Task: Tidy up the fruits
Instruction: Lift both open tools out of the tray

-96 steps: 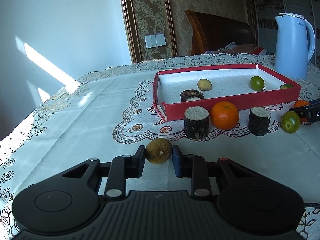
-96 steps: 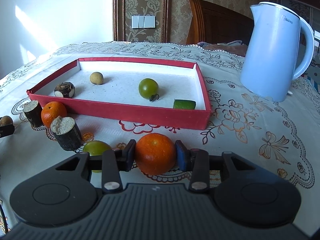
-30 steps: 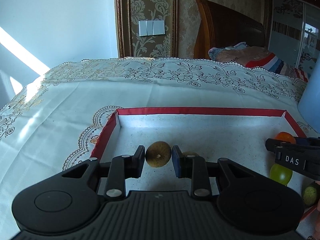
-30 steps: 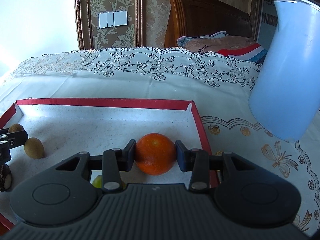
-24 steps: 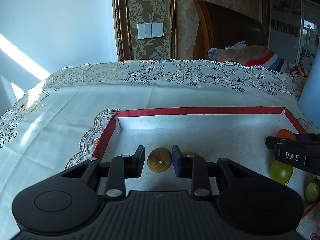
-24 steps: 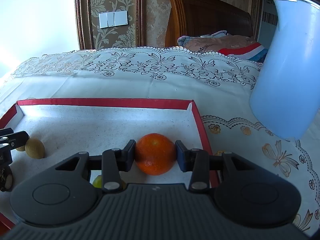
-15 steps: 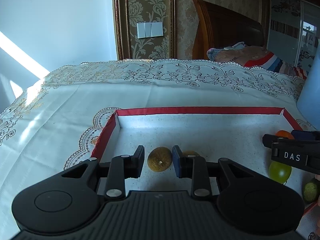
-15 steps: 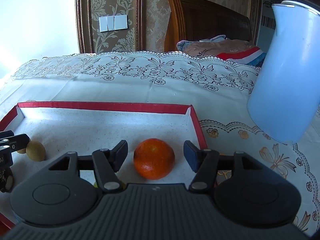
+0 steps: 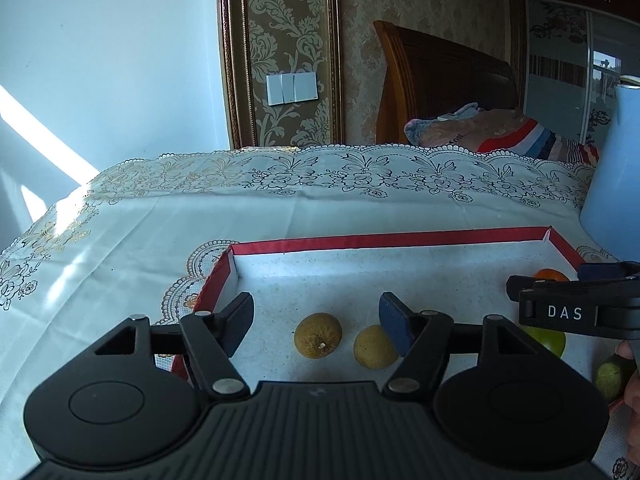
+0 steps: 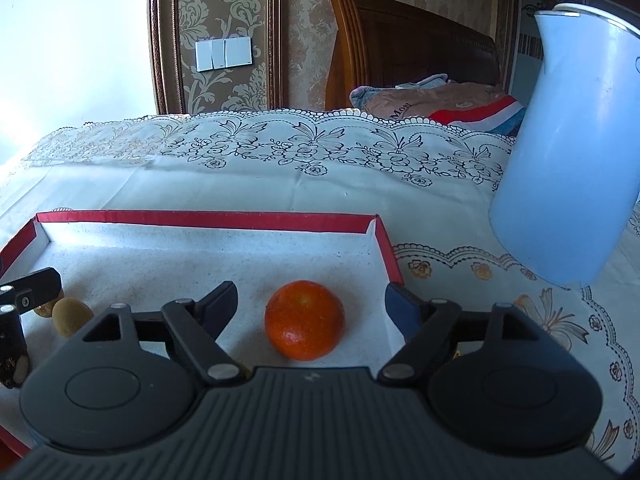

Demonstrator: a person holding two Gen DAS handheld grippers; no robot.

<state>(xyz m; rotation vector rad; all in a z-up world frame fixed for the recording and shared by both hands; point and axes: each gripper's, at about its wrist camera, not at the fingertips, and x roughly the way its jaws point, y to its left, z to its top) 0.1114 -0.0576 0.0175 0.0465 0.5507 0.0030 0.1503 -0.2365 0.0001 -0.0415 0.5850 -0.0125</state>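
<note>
The left gripper [image 9: 316,318] is held with its jaws spread wide over the red tray [image 9: 384,239], nothing between them but a brown fruit [image 9: 318,335] lying free on the tray floor. A second, paler fruit [image 9: 374,347] is partly hidden behind the gripper's blue pad, just right of the first. Further right in the tray, a green fruit [image 9: 550,340] and an orange fruit [image 9: 551,274] are largely covered by the right gripper [image 9: 576,312], and another green piece [image 9: 612,374] is cut off by it. From the right wrist, the right gripper [image 10: 310,306] is likewise seen wide open, an orange [image 10: 304,320] resting untouched on the tray [image 10: 208,219] between the fingers. At the tray's left end a dark object [image 10: 12,354] is too cropped to identify. The tray is set on a lace-patterned tablecloth [image 10: 280,160]; a pale blue kettle [image 10: 568,140] stands right of the tray, a wooden chair [image 10: 404,40] and patterned wallpaper behind.
</note>
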